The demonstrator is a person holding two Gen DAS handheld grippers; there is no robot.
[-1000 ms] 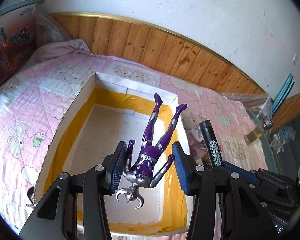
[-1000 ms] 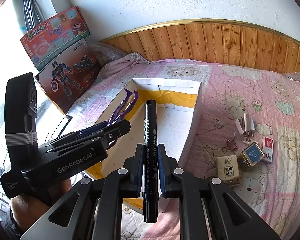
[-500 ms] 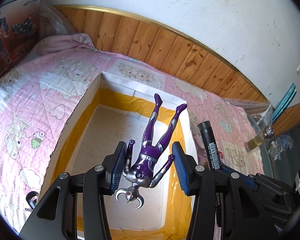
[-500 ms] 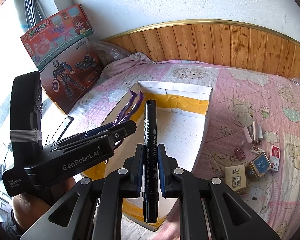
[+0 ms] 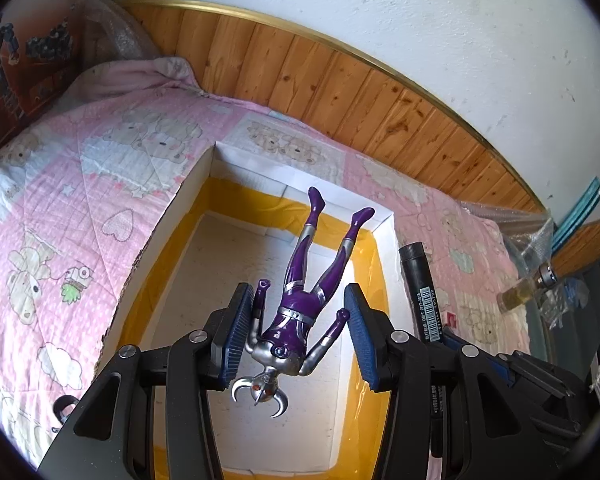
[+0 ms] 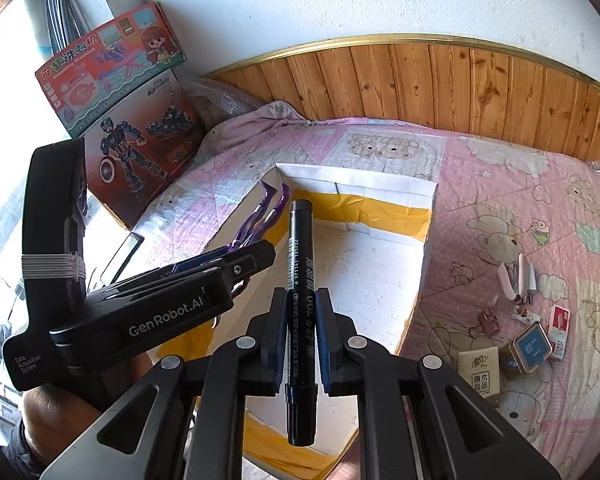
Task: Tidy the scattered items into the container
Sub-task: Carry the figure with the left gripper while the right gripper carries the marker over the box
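A purple and silver toy figure point(image 5: 296, 312) hangs head-down, its arms pinched between the blue pads of my left gripper point(image 5: 298, 294). Below it stands a white foam box point(image 5: 300, 178) with yellow tape inside, sitting on the pink quilt. My right gripper point(image 6: 302, 300) is shut on a black marker point(image 6: 300, 260) that points forward over the same box point(image 6: 380, 180). In the right wrist view the left gripper point(image 6: 260, 252) is just to the left, with the figure's legs point(image 6: 268, 208) sticking out over the box's left wall. The marker point(image 5: 420, 280) also shows beside the box's right wall.
Two toy cartons point(image 6: 112, 64) lean at the far left of the bed. Small items lie on the quilt to the right: a tissue pack point(image 6: 479, 372), a small tin point(image 6: 532, 346), and clips point(image 6: 516, 280). A glass bottle point(image 5: 524, 292) sits at the right. A wooden headboard stands behind.
Both grippers have moved forward over the box with their loads still held. The box now sits nearer and larger in both views.
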